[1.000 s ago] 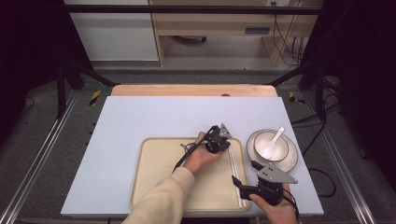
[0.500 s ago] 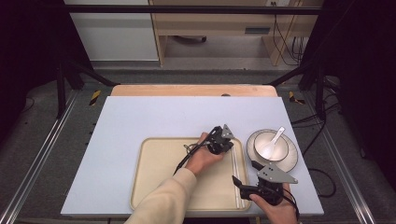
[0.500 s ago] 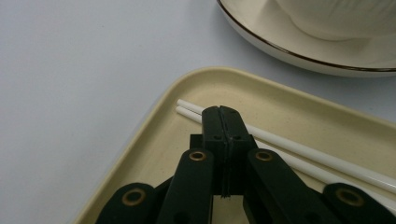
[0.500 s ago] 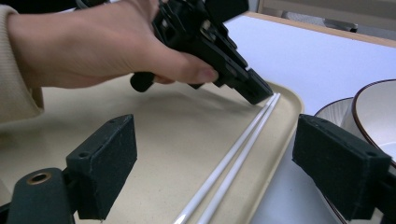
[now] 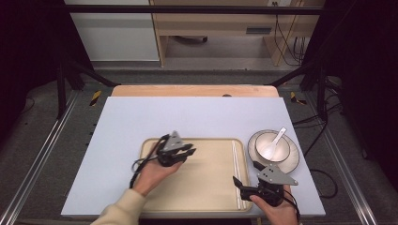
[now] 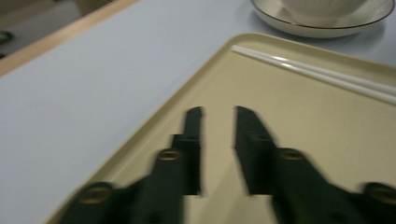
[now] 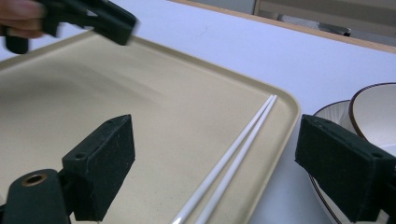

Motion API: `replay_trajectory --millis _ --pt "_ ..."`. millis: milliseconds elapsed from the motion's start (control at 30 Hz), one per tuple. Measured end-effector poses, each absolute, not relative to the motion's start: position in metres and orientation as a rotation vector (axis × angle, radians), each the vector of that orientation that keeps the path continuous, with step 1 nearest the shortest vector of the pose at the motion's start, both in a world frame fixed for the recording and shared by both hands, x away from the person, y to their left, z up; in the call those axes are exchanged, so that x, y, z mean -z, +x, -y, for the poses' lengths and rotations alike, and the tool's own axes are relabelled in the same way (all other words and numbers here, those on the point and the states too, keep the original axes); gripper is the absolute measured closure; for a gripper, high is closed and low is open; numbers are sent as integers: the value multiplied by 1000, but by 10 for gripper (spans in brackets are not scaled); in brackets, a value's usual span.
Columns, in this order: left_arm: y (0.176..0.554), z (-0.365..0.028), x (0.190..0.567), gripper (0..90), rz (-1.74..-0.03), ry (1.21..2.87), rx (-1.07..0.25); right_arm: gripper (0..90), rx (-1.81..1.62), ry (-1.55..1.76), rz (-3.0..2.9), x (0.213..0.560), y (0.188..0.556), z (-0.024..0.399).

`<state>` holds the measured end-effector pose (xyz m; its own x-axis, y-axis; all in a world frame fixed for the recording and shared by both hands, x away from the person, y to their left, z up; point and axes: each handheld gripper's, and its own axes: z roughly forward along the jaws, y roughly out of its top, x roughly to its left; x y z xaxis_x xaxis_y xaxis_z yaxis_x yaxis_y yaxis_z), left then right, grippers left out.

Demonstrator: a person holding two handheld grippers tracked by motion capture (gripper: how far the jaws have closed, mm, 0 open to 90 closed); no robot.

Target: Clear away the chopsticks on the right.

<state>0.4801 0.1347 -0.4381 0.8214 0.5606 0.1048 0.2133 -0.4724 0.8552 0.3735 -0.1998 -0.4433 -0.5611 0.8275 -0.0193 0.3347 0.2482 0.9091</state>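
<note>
Two chopsticks (image 5: 237, 173) lie on the tray (image 5: 206, 197). The left gripper (image 5: 187, 152) has just been opening, jaws narrow and empty. The right gripper (image 5: 238, 183) gapes wide, empty.

Tray (image 5: 197, 187) middle free; chopsticks (image 5: 237, 173) line right edge.

A pale lavender-grey tabletop (image 5: 197, 119) with a light wooden strip along its far edge carries the things. Directly on it lie a beige rectangular plastic tray (image 5: 206, 187) near the front edge and, just beside the tray's right side, a round cream plate with a dark rim (image 5: 292, 159).
</note>
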Motion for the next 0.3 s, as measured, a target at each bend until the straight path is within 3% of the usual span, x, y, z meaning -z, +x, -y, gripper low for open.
replay_trajectory --millis 33,67,100,133,200,300 --pt "480 -135 438 522 -569 2061 -466 119 -1282 1055 -2020 443 374 200" --pt "466 -166 438 360 -614 2011 -508 108 -1289 1054 -2011 443 373 199" --pt "459 -181 439 263 -623 1977 -509 103 -1288 1051 -2008 443 373 199" --pt "459 -181 439 213 -623 1977 -509 103 -1288 1051 -2008 443 373 199" --pt "441 -222 440 136 -645 1934 -554 85 -1299 1041 -1998 443 373 198" --pt "432 -252 435 93 -687 1867 -536 66 -1318 1029 -1990 442 374 199"
